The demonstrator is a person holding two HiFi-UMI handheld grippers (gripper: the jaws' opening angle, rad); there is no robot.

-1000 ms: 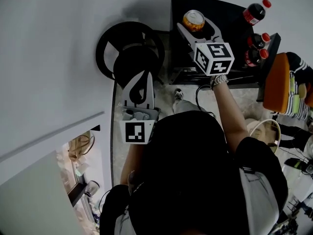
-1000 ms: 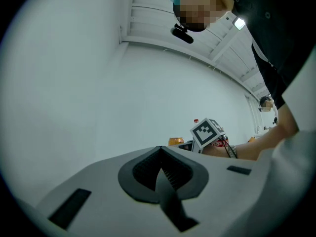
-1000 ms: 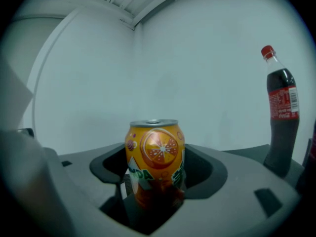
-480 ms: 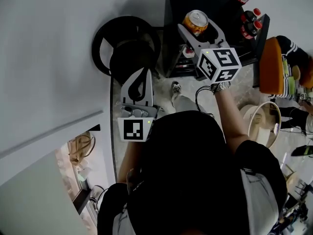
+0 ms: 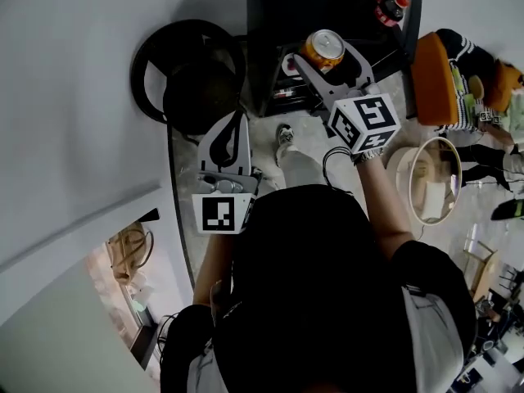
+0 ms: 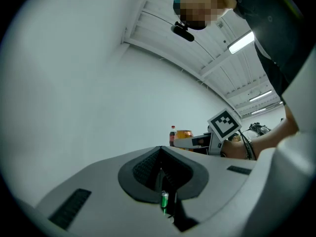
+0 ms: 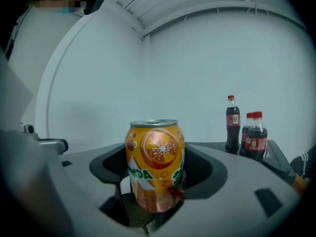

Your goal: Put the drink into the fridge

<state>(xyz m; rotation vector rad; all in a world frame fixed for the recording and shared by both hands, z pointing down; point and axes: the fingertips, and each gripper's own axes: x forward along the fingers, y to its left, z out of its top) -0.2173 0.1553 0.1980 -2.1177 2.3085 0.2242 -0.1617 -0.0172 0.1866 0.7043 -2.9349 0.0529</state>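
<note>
So, the right gripper's (image 5: 326,51) fingers are clamped on the orange soda can (image 7: 154,164), holding it upright in the air near the black bench (image 5: 303,6). Three cola bottles (image 7: 254,137) stand on that bench, well beyond the can. The left gripper (image 5: 232,125) is out front too, left of the right one in the head view, its fingers squeezed together with nothing between them.

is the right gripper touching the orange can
Touching. The right gripper view shows the right gripper clamped on both sides of the upright orange soda can.
</note>
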